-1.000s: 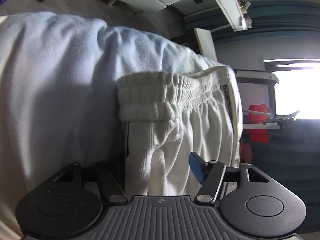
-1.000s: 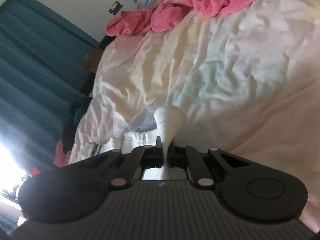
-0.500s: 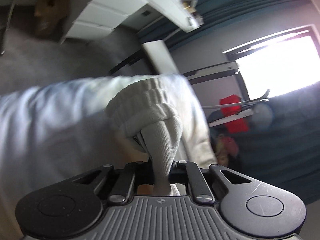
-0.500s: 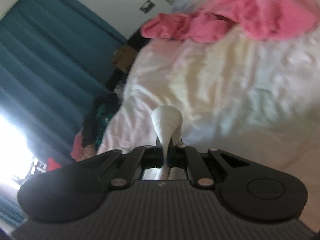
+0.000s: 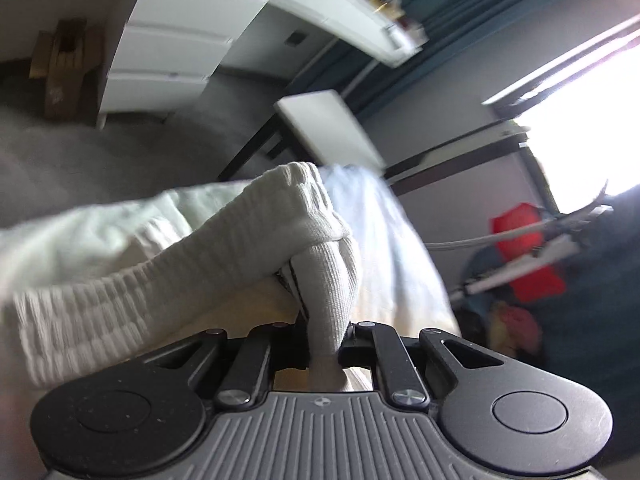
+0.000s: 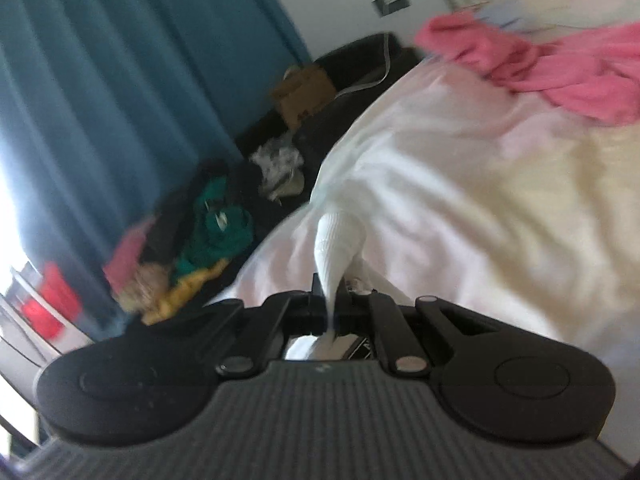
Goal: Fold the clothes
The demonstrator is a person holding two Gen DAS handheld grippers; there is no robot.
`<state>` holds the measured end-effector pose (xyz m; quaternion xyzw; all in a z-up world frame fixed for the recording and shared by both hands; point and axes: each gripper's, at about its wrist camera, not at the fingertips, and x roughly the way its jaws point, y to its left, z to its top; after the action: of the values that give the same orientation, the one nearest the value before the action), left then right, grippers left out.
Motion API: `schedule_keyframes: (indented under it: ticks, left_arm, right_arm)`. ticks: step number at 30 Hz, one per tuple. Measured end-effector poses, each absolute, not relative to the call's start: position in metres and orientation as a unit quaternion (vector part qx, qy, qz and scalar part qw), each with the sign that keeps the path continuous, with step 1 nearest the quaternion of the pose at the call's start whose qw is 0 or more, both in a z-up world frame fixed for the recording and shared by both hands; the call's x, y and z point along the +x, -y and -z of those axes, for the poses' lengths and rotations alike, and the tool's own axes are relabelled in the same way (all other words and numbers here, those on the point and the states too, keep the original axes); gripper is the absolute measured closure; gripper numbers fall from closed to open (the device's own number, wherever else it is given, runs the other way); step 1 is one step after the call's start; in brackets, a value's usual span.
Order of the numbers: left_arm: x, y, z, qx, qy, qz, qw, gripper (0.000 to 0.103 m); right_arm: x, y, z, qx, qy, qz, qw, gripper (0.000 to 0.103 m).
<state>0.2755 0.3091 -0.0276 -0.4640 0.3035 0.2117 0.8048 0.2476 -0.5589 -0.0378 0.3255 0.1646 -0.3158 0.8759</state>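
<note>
Above the bed [image 6: 500,168], left claw [image 5: 324,344] and right claw [image 6: 330,300] each pinch the white ribbed garment [image 5: 224,264]: soft, light, limp; best taken at the thick waistband

Bedroom's pretty lived-in. Teal curtains [image 6: 120,100] hang beside a window [image 5: 580,92] that's totally blown out with daylight. Grey carpet [image 5: 100,152] with a white drawer unit [image 5: 168,52] and a cardboard box [image 5: 60,68] next to it. The bed [image 6: 500,200] has a rumpled pale sheet, and a heap of colourful laundry [image 6: 200,240] sits on the floor beside it.
</note>
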Motion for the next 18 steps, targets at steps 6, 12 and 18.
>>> schedule_keyframes:
  ticks: [6, 12, 18]
  left_arm:
    - [0.321, -0.302, 0.052, -0.404, -0.343, -0.208, 0.822, 0.085]
    - [0.304, -0.295, 0.037, -0.382, -0.329, -0.175, 0.845, 0.037]
    - [0.225, -0.278, 0.029, -0.442, -0.285, -0.119, 0.842, 0.023]
  right_arm:
    - [0.309, 0.556, 0.09, 0.305, -0.209, 0.325, 0.87, 0.097]
    - [0.295, 0.568, 0.092, 0.377, -0.229, 0.27, 0.856, 0.09]
    - [0.224, 0.553, 0.075, 0.442, -0.198, 0.198, 0.852, 0.029]
